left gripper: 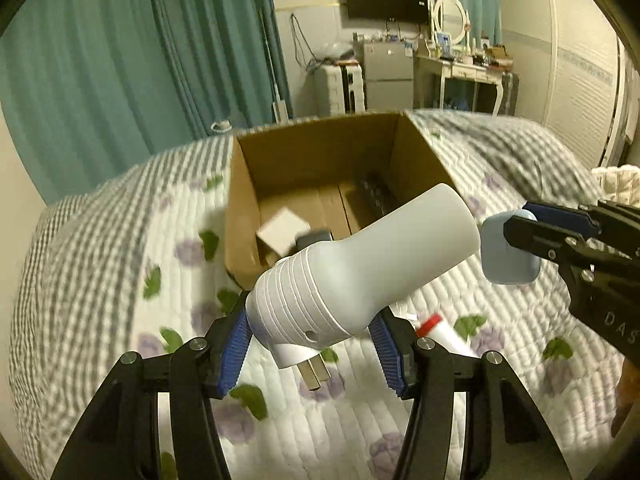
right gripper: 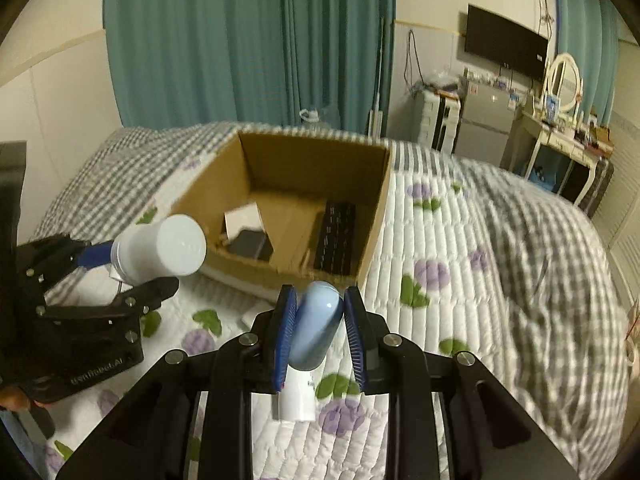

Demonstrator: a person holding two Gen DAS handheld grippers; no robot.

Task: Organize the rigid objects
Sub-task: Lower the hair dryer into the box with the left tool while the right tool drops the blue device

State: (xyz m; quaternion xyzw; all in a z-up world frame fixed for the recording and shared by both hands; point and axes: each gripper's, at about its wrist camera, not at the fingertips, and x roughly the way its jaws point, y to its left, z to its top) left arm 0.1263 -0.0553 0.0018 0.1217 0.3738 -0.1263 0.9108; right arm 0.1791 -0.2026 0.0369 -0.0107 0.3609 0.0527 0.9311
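Observation:
My left gripper [left gripper: 314, 330] is shut on a white plug-in lamp [left gripper: 360, 268] with two metal prongs, held above the bed in front of an open cardboard box [left gripper: 244, 184]. It also shows in the right wrist view [right gripper: 164, 250], at the left. My right gripper [right gripper: 320, 320] is shut on a pale blue rounded case [right gripper: 318, 324], just short of the box's [right gripper: 376, 216] near wall. In the left wrist view that case [left gripper: 506, 250] is at the right. Inside the box lie a white card [right gripper: 242, 218], a dark flat item [right gripper: 250, 246] and a black keyboard-like item [right gripper: 336, 236].
The box stands on a bed with a quilted floral cover [right gripper: 440, 240] and a grey checked blanket [right gripper: 540, 248]. A white tube with a red cap [left gripper: 440, 330] lies on the cover below the grippers. Teal curtains, a desk and a fridge stand beyond the bed.

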